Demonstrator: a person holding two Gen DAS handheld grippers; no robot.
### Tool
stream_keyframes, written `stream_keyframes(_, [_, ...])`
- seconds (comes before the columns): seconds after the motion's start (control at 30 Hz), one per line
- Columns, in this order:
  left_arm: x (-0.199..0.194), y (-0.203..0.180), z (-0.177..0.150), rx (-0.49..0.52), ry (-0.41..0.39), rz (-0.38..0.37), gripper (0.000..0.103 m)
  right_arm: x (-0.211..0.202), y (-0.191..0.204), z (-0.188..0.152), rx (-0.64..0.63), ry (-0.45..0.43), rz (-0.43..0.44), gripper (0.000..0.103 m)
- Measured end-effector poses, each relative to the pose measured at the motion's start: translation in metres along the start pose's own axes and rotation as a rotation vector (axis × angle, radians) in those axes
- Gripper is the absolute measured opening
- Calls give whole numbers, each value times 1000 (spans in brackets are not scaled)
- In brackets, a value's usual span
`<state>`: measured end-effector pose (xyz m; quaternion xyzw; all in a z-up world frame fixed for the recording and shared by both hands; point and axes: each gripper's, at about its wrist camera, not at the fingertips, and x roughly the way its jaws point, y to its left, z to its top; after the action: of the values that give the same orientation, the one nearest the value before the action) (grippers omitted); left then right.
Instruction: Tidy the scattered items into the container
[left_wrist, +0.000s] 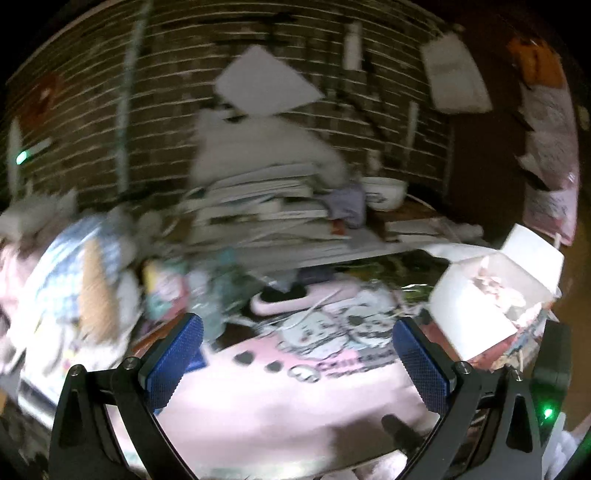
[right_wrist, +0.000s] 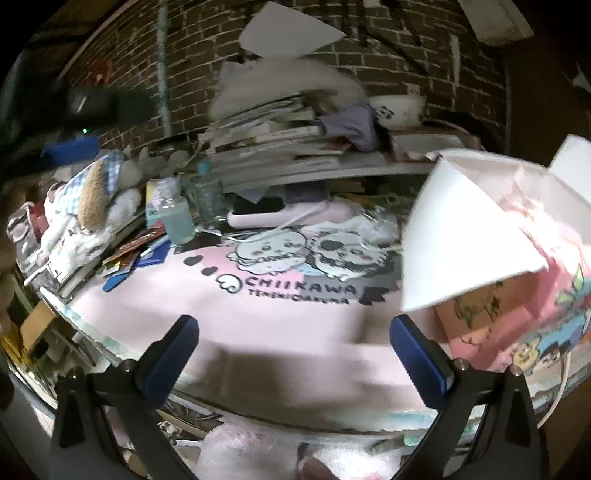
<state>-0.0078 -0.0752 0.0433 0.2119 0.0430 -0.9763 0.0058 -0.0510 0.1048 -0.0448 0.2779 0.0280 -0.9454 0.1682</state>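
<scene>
A white open box (right_wrist: 476, 229) stands at the right on a pink Chiikawa desk mat (right_wrist: 280, 325); it also shows in the left wrist view (left_wrist: 491, 291). Scattered items lie at the left: a clear bottle (right_wrist: 177, 218), a plush toy in a blue checked cloth (right_wrist: 92, 192), cards and packets (right_wrist: 136, 254). A pink device with a white cable (right_wrist: 291, 214) lies at the mat's far edge. My left gripper (left_wrist: 295, 362) is open and empty above the mat (left_wrist: 280, 398). My right gripper (right_wrist: 295, 358) is open and empty above the mat's near edge. The left view is blurred.
A stack of books and papers (right_wrist: 273, 140) sits on a shelf at the back, with a white bowl (right_wrist: 399, 107) and a purple cloth (right_wrist: 351, 125). A brick wall (right_wrist: 369, 51) stands behind. My left gripper also shows at the upper left (right_wrist: 74, 147).
</scene>
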Motion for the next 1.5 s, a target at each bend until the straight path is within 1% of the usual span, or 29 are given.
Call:
stream_keyframes(0.1, [-8,19,-9,-48,-10,78,102,2,19,5,-55,14,13,103])
stream_keyframes(0.2, [-15,30,-14,-73,-14,148,102,0,36,12,-96,10,18,103])
stream_keyframes(0.27, [-19,34,-14,-81,-20,171,102,-4,43,18,-111,-7,16,103])
stream_keyframes(0.4, [-26,36,-13,-84,-38,215,102,-14,50,34,-121,-44,-19,103])
stream_keyframes(0.5, [-24,31,-11,-79,-38,201,102,-23,49,46,-127,-70,-67,103])
stream_keyframes(0.63, [-17,15,-7,-58,-30,151,102,-35,37,56,-119,-100,-147,103])
stream_keyframes(0.7, [-12,5,-5,-48,-25,124,102,-41,26,61,-98,-108,-184,103])
stream_keyframes(0.93, [8,-28,0,-12,-5,59,102,-58,-19,71,-16,-114,-269,103])
stream_keyframes(1.03, [14,-40,1,2,3,43,102,-62,-35,72,12,-109,-292,103])
stream_keyframes(1.23, [22,-58,2,26,18,16,102,-67,-56,70,23,-90,-343,103])
stream_keyframes(1.5, [26,-62,1,35,22,17,102,-65,-67,68,40,-69,-344,103])
